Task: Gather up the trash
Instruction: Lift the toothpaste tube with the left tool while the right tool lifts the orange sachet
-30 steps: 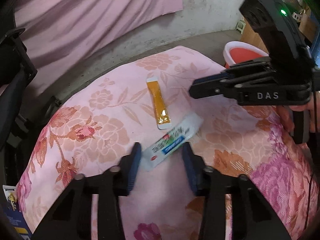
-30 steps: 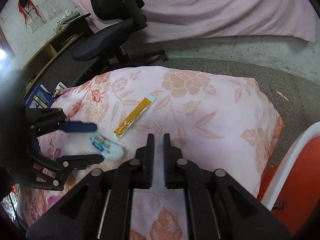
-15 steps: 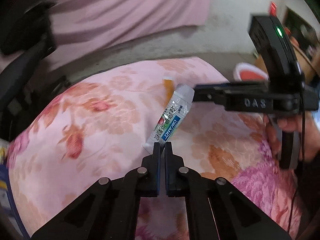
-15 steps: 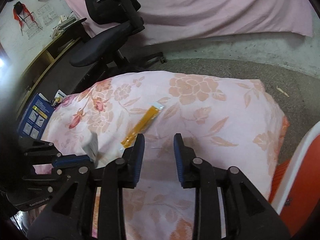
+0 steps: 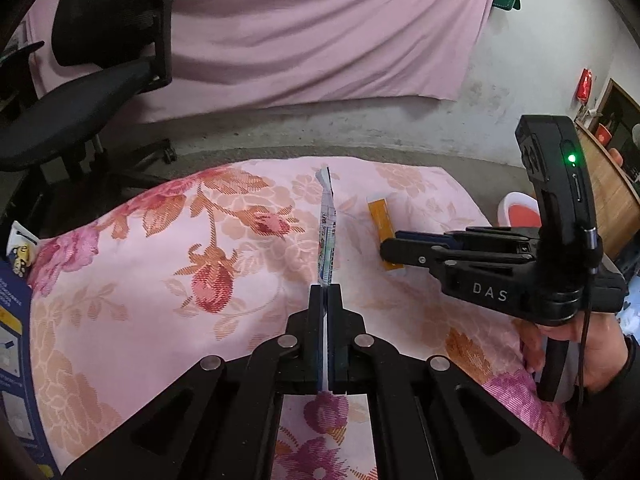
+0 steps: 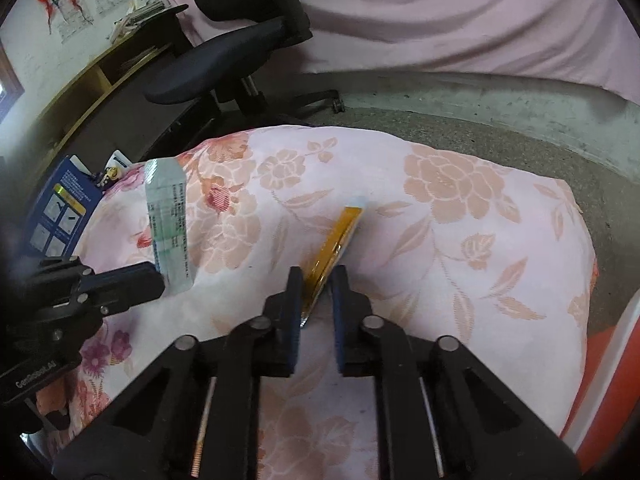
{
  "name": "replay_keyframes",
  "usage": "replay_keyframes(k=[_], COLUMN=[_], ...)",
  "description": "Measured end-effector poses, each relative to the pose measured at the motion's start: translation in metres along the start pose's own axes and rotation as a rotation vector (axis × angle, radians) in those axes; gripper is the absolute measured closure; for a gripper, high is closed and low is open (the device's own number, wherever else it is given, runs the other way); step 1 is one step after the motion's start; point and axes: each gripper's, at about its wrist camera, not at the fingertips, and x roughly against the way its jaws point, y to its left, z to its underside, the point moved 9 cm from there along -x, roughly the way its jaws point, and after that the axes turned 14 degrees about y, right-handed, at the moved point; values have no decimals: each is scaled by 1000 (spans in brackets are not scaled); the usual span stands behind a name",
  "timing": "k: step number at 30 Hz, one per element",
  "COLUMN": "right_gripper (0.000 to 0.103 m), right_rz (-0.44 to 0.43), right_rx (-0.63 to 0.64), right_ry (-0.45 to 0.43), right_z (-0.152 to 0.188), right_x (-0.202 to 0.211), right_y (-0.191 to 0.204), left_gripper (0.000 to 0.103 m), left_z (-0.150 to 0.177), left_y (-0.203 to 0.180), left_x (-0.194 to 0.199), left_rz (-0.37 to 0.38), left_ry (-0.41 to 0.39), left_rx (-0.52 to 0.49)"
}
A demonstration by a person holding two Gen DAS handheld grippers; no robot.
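A soft pink cloth with big flowers (image 6: 460, 216) covers the table. Over it, the left gripper (image 5: 325, 292) is squeezed tight on the bottom edge of a flat white and green squeeze tube (image 5: 327, 236), lifted up on its thin side. The right gripper (image 6: 314, 280) has just been closing, and a long orange foil packet (image 6: 334, 240) sits between its blue pads, tilted. Both bits of trash look light, bendy and slippery, so pinching near an end seems best.
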Motion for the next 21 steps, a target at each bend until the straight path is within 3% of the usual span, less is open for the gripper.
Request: replay_keyframes(k=[6,10,12,17,21], right_gripper=[78,78,78,78,78], right_rz=[5,52,63,45,101], right_rx=[4,32,43,27,28], right_ry=[-49,-154,-232,-526,-743], right_z=[8,16,21,39,61], right_x=[13,41,59,126,191], right_y=[3,8,10,11,9], left_gripper=[103,103,103,103,103], left_z=[0,-2,-5,-11,-18], left_y=[3,-13,-21,-56,-94], left_x=[20,42,52,89,118], left_rz=[-34,-47,-47,-47,-42], left_ry=[-94,-195,-237,-384,-493], left_rx=[19,8,5,-41,-103])
